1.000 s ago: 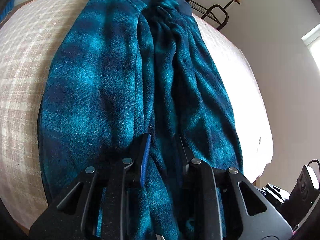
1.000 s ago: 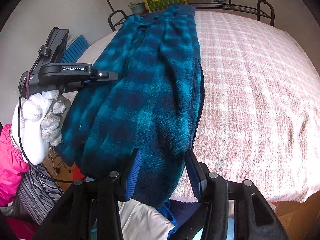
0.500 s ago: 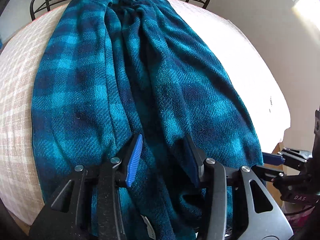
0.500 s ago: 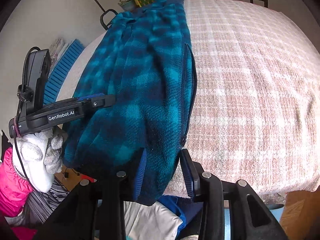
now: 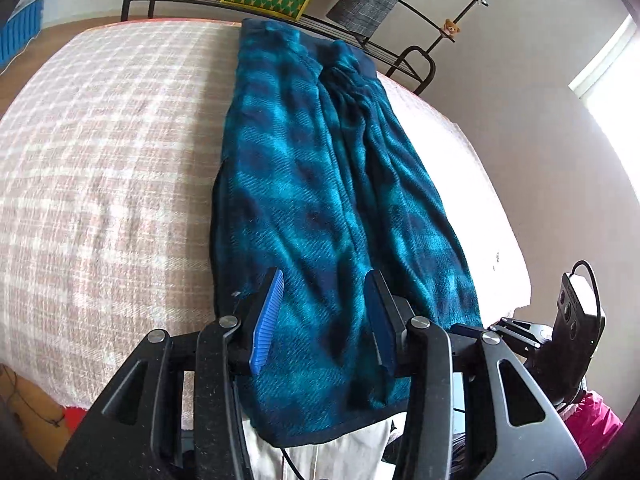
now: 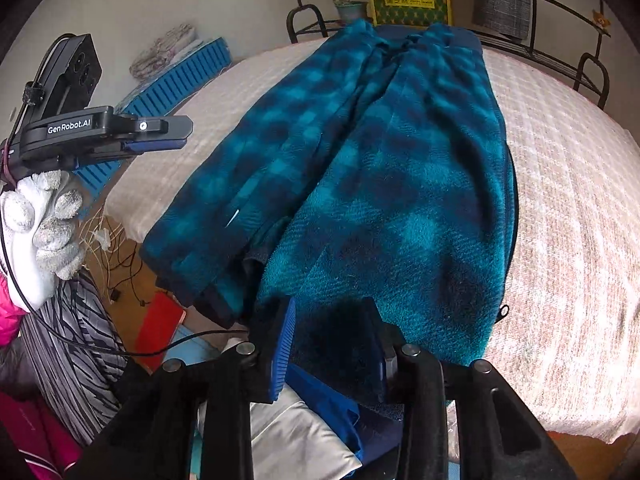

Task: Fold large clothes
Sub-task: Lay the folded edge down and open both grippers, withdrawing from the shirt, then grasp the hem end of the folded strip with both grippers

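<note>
Since a second ago the left tool (image 6: 176,136) has swung off the teal plaid fleece garment (image 6: 380,184) and now hangs beside the bed (image 6: 568,208), gloved hand (image 6: 40,224) beneath it, pads apart and empty; the garment lies lengthwise on the checked bedspread, its hem overhanging the near edge; the right tool (image 6: 330,344) is closing, hem between its pads, contact unclear.

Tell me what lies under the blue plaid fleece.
Under the blue plaid fleece lies a pink-and-white checked bedspread, seen bare on both sides. At the near edge the hem overhangs white cloth and blue fabric below. Anything directly beneath the fleece is covered.
</note>
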A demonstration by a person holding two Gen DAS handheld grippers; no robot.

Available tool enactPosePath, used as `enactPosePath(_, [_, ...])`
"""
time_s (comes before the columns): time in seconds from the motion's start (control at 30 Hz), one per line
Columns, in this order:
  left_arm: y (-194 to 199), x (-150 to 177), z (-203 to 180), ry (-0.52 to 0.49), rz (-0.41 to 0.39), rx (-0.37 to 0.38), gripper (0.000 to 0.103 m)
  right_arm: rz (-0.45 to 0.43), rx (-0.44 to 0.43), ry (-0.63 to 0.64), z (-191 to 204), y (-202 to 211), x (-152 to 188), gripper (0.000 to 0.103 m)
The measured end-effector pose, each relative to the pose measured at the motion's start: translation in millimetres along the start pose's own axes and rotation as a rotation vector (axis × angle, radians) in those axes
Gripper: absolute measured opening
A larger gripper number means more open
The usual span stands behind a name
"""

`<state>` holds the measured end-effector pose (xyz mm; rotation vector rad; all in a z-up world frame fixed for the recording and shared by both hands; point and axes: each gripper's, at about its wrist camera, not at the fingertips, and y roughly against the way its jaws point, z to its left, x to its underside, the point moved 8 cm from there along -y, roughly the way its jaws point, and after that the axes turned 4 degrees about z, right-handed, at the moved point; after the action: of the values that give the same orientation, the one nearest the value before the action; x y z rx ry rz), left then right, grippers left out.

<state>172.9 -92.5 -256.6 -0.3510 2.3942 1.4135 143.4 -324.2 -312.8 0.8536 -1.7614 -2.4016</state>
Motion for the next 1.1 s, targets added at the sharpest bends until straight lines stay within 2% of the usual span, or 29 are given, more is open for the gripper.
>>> enactPosePath(0.07, [-13,3,15,0.03,0.008,-0.026,0.044,0.022,0.078,0.077,7,-12,1,0.035])
enactPosePath(0.13, [-19,12,27,0.064,0.019,-0.027,0.044,0.028,0.097,0.111,13,-7,2,0.033])
enactPosePath(0.2, [-21,19,36,0.086,0.032,-0.018,0.044,0.005,0.06,0.066,10,8,-2,0.031])
enactPosePath(0.3, [-17,23,42,0.089,0.015,-0.017,0.044,-0.091,0.008,-0.008,7,35,-17,0.035])
enactPosePath(0.37, [-14,25,44,0.088,0.005,-0.013,0.044,-0.131,-0.077,-0.072,8,47,-27,0.04])
enactPosePath(0.43, [-15,29,44,0.082,0.01,-0.015,0.044,-0.119,-0.151,-0.111,14,43,-35,0.04])
enactPosePath(0.5, [-18,35,43,0.091,0.022,-0.004,0.044,-0.098,-0.157,-0.099,26,31,-41,0.039])
enactPosePath(0.63, [-23,42,40,0.075,0.035,-0.011,0.044,-0.034,-0.081,0.04,55,5,-41,0.034])
enactPosePath(0.73, [-24,42,45,0.088,0.038,-0.017,0.045,0.05,0.04,0.121,55,-20,-31,0.032])
enactPosePath(0.8, [-26,44,52,0.125,0.055,-0.003,0.06,0.093,0.068,0.148,50,-29,-24,0.032])
enactPosePath(0.87, [-28,47,58,0.163,0.077,0.036,0.06,0.08,0.056,0.154,50,-23,-23,0.032])
enactPosePath(0.93, [-31,50,58,0.191,0.104,0.09,0.06,0.024,-0.02,0.127,48,-3,-26,0.036])
enactPosePath(0.97, [-32,51,57,0.2,0.114,0.114,0.06,-0.019,-0.055,0.103,43,9,-29,0.048])
enactPosePath(1.0, [-33,52,55,0.205,0.125,0.133,0.06,-0.065,-0.064,0.073,35,22,-31,0.066])
enactPosePath(1.03, [-34,54,53,0.207,0.137,0.152,0.06,-0.118,-0.049,0.037,23,34,-33,0.071])
enactPosePath(1.1, [-36,58,49,0.216,0.153,0.17,0.06,-0.177,-0.022,-0.043,-7,49,-33,0.072])
